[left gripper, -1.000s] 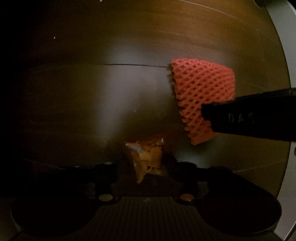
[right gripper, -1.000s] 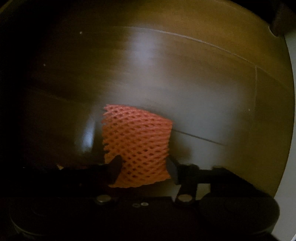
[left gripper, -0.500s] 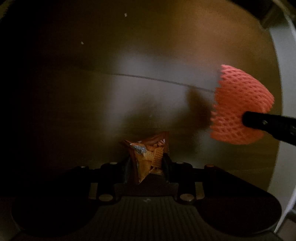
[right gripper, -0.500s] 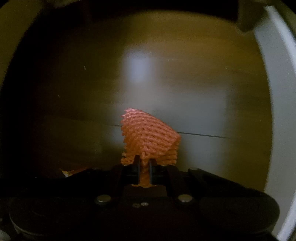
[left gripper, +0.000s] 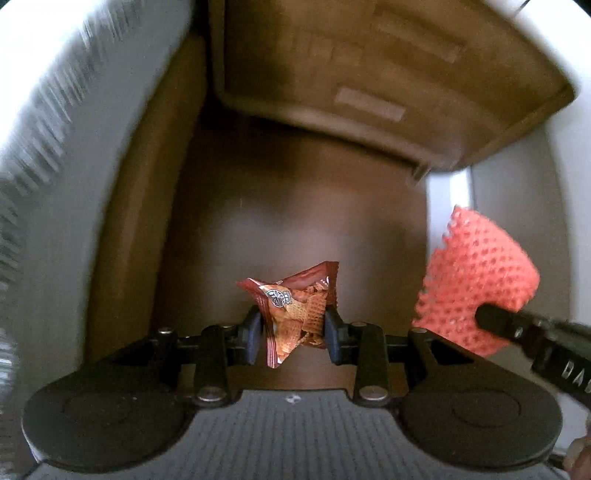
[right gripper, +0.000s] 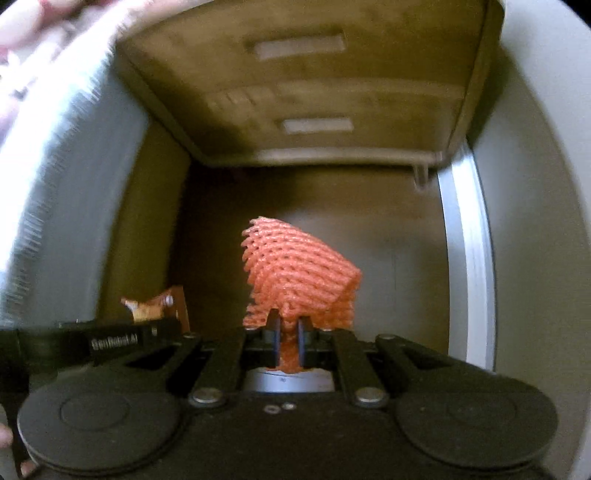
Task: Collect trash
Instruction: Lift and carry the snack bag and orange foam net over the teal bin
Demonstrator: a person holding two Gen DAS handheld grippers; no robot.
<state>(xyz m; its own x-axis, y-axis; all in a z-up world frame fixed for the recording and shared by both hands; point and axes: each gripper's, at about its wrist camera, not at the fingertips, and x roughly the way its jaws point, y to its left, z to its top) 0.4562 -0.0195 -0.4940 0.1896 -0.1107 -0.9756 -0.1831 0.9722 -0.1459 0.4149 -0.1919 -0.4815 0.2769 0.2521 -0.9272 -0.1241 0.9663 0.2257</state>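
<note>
A crumpled red-orange snack wrapper [left gripper: 295, 310] is pinched between the pads of my left gripper [left gripper: 293, 332], well above the brown wood floor [left gripper: 295, 206]. My right gripper [right gripper: 288, 341] is shut on the lower edge of an orange foam fruit net [right gripper: 299, 277], which fans out above its fingers. In the left wrist view the foam net [left gripper: 476, 284] shows at the right, with a black finger [left gripper: 517, 332] of the right gripper on it. In the right wrist view the wrapper [right gripper: 155, 304] peeks over the left gripper's black arm at the lower left.
A brown wooden board or cabinet underside [left gripper: 388, 74] with pale pads spans the top of both views. A white ribbed surface [left gripper: 48, 184] curves down the left side. A pale vertical panel [right gripper: 465, 258] bounds the right. A person's fingers [right gripper: 22, 33] show at the top left.
The right gripper's jaws closed on the foam net. Both grippers then rose from the floor with their items. The floor now lies far below, and the brown board and white panels have come into view.
</note>
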